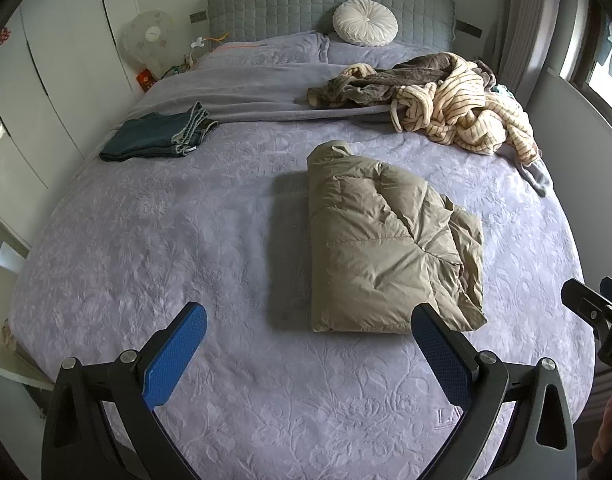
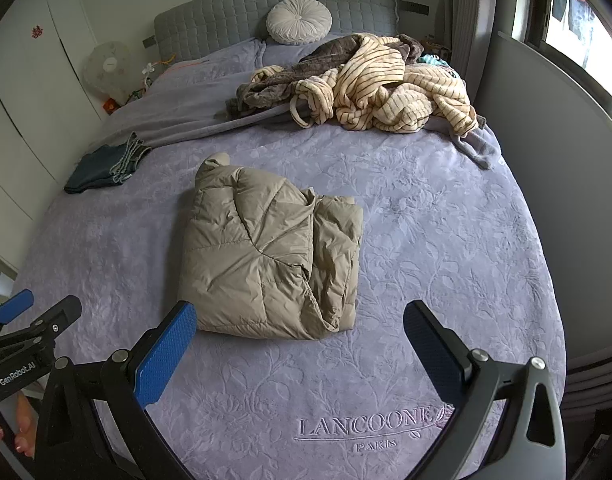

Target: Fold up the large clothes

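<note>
The khaki puffer jacket lies folded mid-bed, below the striped robe pile. Both the left claw and right claw hang released, empty, near its lower edge. It looks light, puffy, slippery and springy; best pinched at hem corners.

The bedspread reads "LANCOONE PARIS"; the left tool reads "GenRobot.AI".

Folded jacket mid-bed; jeans left, robes, perhaps several, behind-right.
</note>
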